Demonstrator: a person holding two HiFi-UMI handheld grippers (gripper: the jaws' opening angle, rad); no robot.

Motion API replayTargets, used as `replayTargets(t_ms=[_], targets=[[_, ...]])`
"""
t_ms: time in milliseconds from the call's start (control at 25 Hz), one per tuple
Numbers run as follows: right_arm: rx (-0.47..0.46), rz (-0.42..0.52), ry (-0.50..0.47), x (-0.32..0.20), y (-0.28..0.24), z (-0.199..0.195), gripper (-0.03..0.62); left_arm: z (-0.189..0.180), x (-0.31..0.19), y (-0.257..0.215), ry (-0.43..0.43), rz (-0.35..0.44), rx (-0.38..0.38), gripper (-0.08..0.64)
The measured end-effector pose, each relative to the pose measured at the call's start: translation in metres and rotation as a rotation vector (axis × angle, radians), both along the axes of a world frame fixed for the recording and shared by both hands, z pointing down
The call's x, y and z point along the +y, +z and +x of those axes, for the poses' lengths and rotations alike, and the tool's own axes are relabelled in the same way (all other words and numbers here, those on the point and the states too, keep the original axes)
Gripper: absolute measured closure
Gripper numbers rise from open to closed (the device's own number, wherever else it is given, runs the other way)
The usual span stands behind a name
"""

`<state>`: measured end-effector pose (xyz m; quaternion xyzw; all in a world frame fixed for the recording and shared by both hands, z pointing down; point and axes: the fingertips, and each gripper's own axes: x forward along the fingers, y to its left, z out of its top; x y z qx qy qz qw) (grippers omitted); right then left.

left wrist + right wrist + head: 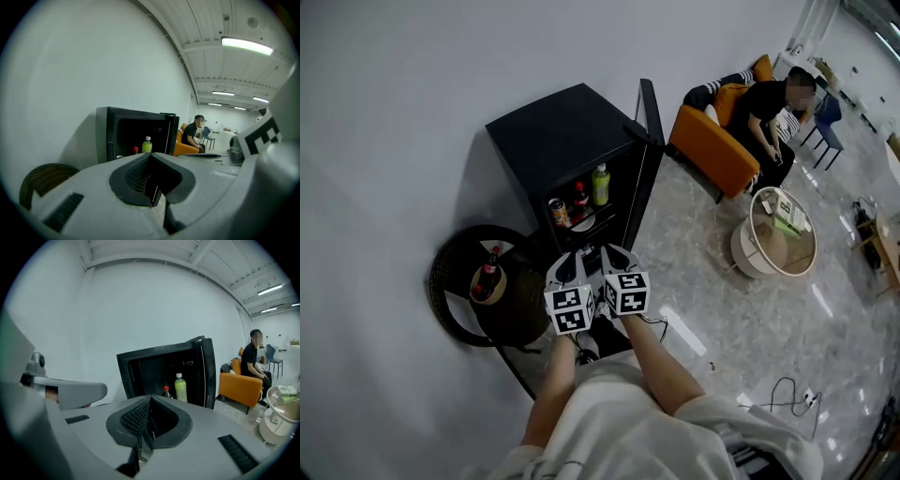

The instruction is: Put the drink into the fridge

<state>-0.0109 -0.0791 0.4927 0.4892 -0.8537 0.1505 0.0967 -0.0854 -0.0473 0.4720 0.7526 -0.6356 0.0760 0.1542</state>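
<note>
The black fridge stands open against the wall. On its shelf are a can, a red-capped cola bottle and a green drink bottle. Another cola bottle stands in a small holder on the round wicker stand left of the fridge. My left gripper and right gripper hover side by side in front of the fridge, apart from it. Both are shut with nothing in them. The right gripper view shows the green bottle beyond the closed right gripper. The left gripper is likewise closed.
The fridge door hangs open to the right. Beyond it a person sits on an orange sofa. A round white coffee table stands on the tiled floor, and cables lie at the lower right.
</note>
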Motion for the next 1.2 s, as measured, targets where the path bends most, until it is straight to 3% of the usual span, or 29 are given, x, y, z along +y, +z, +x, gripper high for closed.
replayTargets(t_ms=[640,1200], targets=[[-0.011,-0.002,-0.013,0.023,0.005,0.010,0.586,0.002,0.025,0.013,0.017,-0.025,-0.052,0.551],[-0.044,-0.002,0.011,0.012,0.000,0.011,0.586,0.016,0.003,0.006,0.066,-0.002,-0.050,0.551]])
